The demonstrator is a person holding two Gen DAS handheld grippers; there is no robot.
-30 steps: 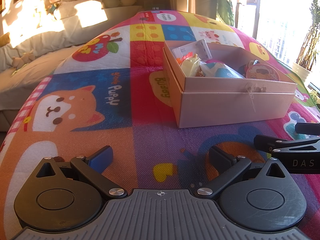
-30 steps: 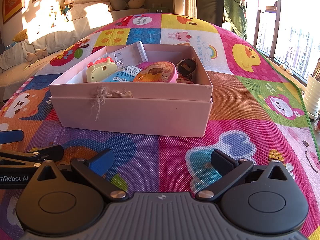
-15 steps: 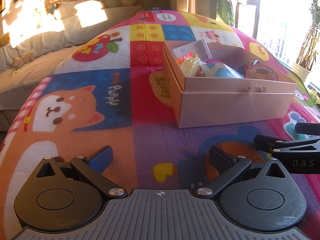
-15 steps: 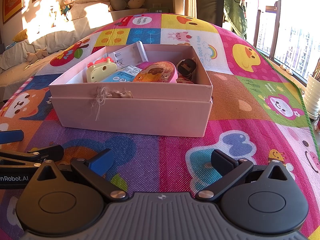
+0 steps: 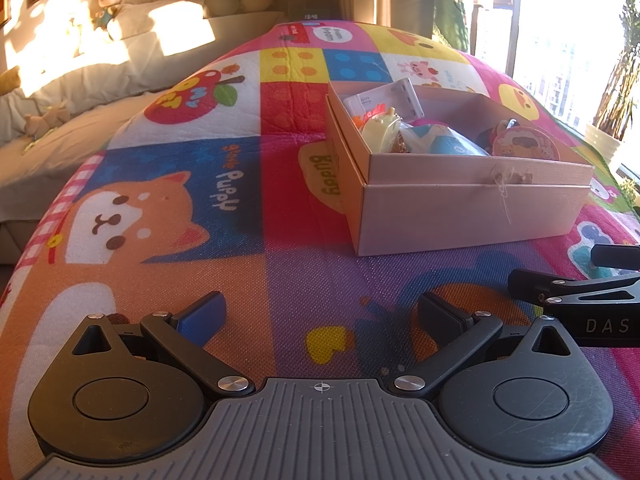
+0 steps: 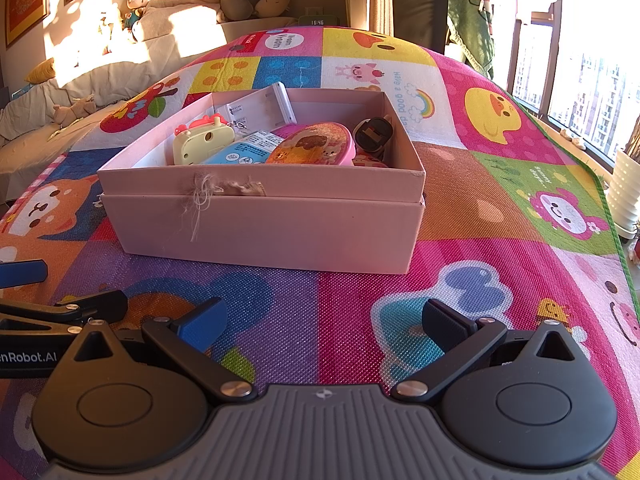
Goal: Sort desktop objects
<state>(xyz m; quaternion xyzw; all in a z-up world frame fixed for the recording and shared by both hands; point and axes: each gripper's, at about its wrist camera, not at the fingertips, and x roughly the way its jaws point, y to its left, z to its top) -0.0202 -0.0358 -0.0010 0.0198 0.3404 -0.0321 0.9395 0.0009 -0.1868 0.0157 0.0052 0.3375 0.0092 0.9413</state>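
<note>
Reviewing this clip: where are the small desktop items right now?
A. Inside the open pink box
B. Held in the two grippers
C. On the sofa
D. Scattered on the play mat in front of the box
A: the round cartoon tin, cream toy camera and white power bank all sit inside the open pink box, while the left gripper and right gripper are open and empty.

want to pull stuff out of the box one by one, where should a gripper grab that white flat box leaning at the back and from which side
Grip the white flat box by its raised upper end, coming from above. It leans tilted against the pink box's back wall, so that end stands clear of the yellow toy and round tin. Pinch across its thin faces; the open right gripper looks closest.
</note>
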